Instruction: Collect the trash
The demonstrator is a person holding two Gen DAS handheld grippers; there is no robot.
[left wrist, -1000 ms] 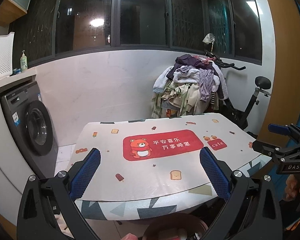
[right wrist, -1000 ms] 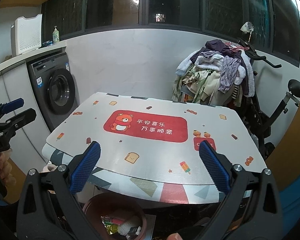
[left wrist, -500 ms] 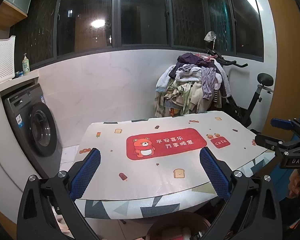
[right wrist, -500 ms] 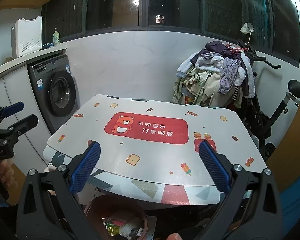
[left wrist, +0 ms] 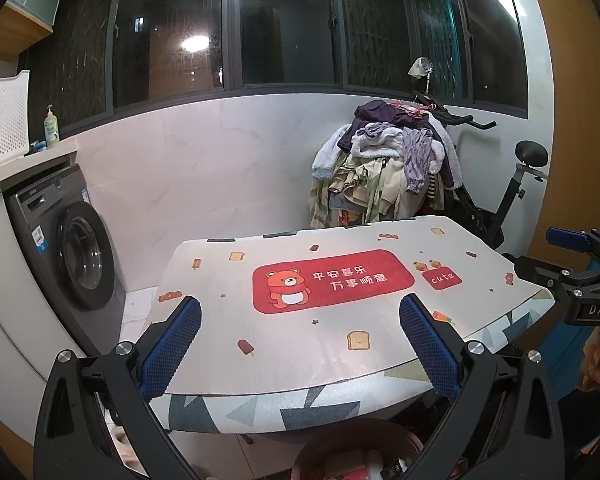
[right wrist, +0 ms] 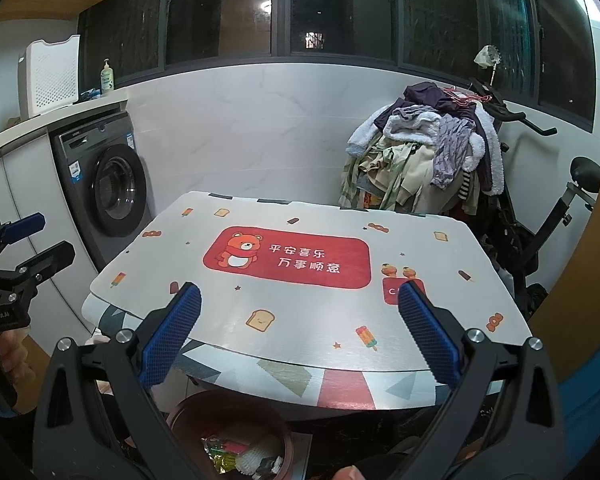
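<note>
A brown trash bin [right wrist: 236, 432] stands on the floor under the table's near edge, with wrappers and other trash [right wrist: 240, 456] inside; its rim also shows in the left wrist view [left wrist: 352, 452]. The table [right wrist: 300, 320] carries a printed mat with a red bear panel and no loose trash that I can see. My left gripper [left wrist: 300, 344] is open and empty, held above the table's near edge. My right gripper [right wrist: 300, 336] is open and empty too. Each gripper shows at the side of the other's view, the right [left wrist: 572, 276] and the left [right wrist: 20, 264].
A washing machine [right wrist: 104, 184] stands under a counter at the left. A heap of clothes [right wrist: 420, 152] hangs over an exercise bike [right wrist: 540, 216] behind the table at the right. A white basket [right wrist: 52, 76] and a soap bottle [right wrist: 107, 78] sit on the counter.
Both grippers have risen and drawn back a little from the table; the table looks slightly lower and farther. Both stay open and empty.
</note>
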